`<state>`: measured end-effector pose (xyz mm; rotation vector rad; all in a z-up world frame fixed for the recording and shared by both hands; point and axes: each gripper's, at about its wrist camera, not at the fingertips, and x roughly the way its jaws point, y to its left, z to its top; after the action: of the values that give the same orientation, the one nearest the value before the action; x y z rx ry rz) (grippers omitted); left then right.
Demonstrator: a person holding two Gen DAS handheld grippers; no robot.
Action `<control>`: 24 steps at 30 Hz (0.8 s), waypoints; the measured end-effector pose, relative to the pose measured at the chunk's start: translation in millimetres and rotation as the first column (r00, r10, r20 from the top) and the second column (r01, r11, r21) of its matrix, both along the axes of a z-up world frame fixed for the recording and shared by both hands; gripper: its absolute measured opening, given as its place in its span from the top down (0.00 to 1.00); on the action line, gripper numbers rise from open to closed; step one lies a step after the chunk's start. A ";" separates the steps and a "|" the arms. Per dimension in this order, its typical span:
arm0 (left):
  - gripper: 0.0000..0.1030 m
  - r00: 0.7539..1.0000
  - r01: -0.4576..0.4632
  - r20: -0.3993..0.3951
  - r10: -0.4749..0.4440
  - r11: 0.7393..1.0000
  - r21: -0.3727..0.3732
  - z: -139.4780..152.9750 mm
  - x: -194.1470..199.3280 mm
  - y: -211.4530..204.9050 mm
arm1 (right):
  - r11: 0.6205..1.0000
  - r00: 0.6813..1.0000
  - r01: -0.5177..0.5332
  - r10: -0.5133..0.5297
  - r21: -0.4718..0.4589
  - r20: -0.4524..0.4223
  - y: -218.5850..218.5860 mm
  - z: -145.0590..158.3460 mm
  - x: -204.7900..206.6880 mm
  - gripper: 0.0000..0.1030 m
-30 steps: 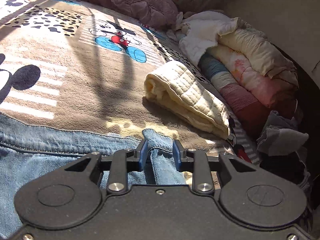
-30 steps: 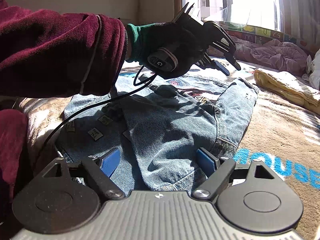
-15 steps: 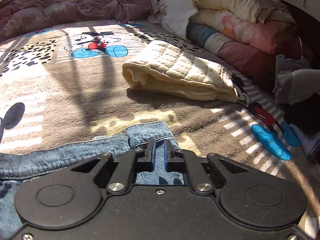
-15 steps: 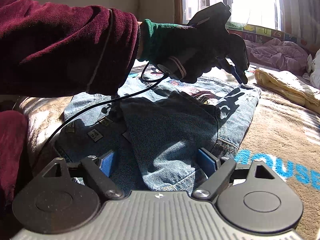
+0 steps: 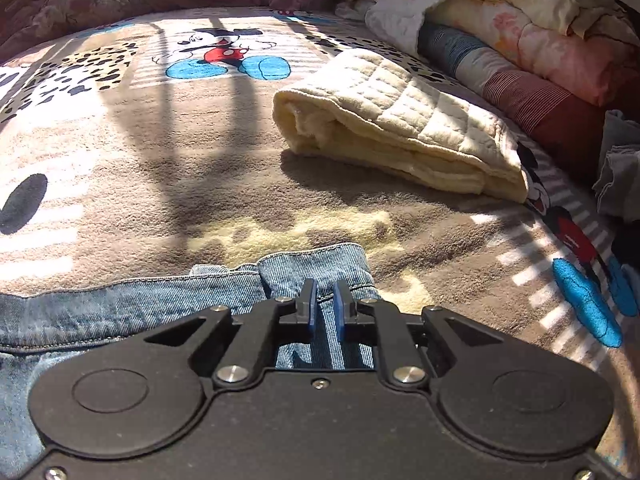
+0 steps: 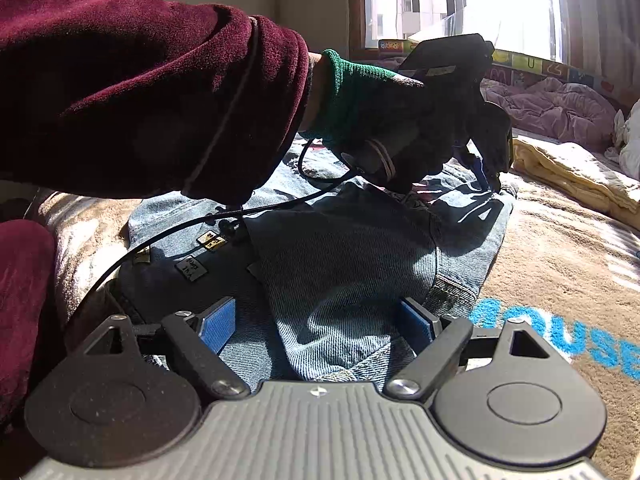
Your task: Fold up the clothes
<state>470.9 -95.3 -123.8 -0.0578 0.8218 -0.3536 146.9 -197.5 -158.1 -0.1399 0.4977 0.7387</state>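
We see the denim jacket (image 6: 352, 248) on the blanket (image 6: 552, 264), its length running toward one o'clock. Our left gripper (image 5: 323, 309) pinches its far corner; our right gripper (image 6: 316, 322) stands spread over the near hem. Blue letters at four o'clock read "OUSE".

The right tool (image 6: 316, 326) sits low over a denim garment (image 6: 352, 264), its blue pads spread wide on either side of a raised fold of the cloth. Farther off, a gloved left hand (image 6: 404, 132) in a maroon sleeve grips the left tool (image 6: 490, 174), whose tips point down onto the garment's far corner. The garment lies on a tan printed blanket (image 6: 560, 256), with a folded cream quilt (image 6: 580, 176) beyond.
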 end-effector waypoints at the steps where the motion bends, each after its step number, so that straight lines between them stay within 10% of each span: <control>1: 0.79 0.999 -0.013 0.044 0.014 1.000 -0.008 10.2 -8.6 4.7 | 1.000 1.000 -0.002 0.002 -0.002 0.000 0.5 0.2 0.2 0.17; 3: 0.59 0.994 -0.062 0.087 0.061 0.998 0.001 25.8 -28.6 19.2 | 1.000 1.000 -0.006 0.006 -0.006 0.001 1.6 0.6 0.6 0.17; 11: 0.51 0.940 -0.282 0.153 0.304 0.948 -0.146 63.4 -157.5 126.9 | 1.000 1.000 -0.013 0.013 -0.020 0.027 5.8 6.3 -7.7 0.20; 18: 0.50 0.833 -0.510 0.043 0.551 0.796 -0.325 51.0 -253.9 219.4 | 1.000 0.997 -0.005 0.007 -0.023 0.074 -4.7 17.4 -25.8 0.25; 24: 0.51 0.810 -0.556 -0.096 0.578 0.706 -0.439 18.0 -276.2 236.4 | 0.998 0.995 -0.027 0.032 -0.053 0.095 -11.4 16.3 -45.0 0.25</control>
<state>194.7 141.1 -105.8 -0.7287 0.6170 0.0563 101.9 -208.9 -141.8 -0.2307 0.4246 0.7444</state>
